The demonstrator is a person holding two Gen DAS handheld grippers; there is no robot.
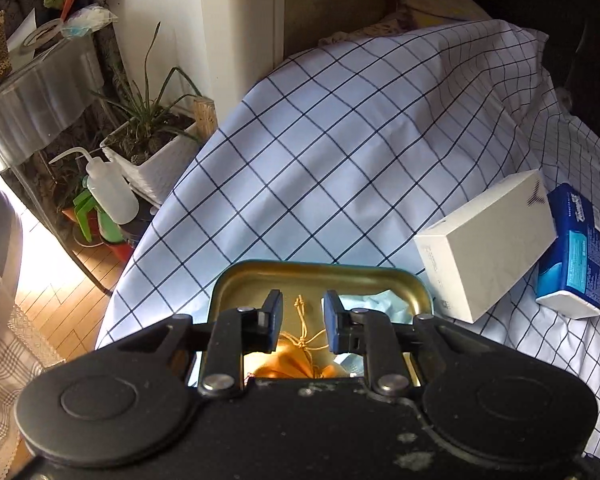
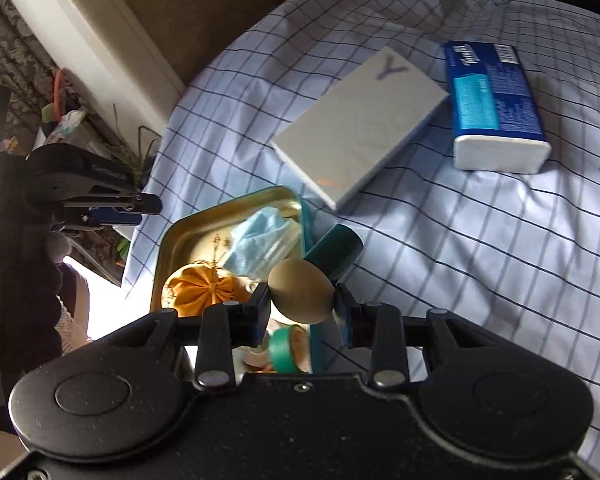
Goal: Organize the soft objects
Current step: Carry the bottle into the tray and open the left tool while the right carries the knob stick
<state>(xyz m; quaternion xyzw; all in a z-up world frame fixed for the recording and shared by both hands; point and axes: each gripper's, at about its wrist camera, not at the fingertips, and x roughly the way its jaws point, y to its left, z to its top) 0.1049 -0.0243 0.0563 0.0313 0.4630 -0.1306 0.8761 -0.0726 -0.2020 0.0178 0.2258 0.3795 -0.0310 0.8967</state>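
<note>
Currently right tongs (image 2: 302, 298) are pinching a tan sponge ball (image 2: 301, 292), light and squashy, gripped mid-body above the tin (image 2: 188, 224); left tongs (image 1: 302, 318) are hovering narrowly parted, empty.

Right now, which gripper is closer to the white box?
Right. The right gripper, holding a tan egg-shaped sponge, is beside the white box; the left gripper sits beyond the tin.

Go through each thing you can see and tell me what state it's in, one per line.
Left gripper: open, empty, over the tin.
Right gripper: shut on a tan egg-shaped sponge.
Gold tin: open, holding things.
Orange pouch: in the tin, drawn closed.
Blue face mask: crumpled in the tin.
White box: closed.
Tissue pack: lying flat.
</note>
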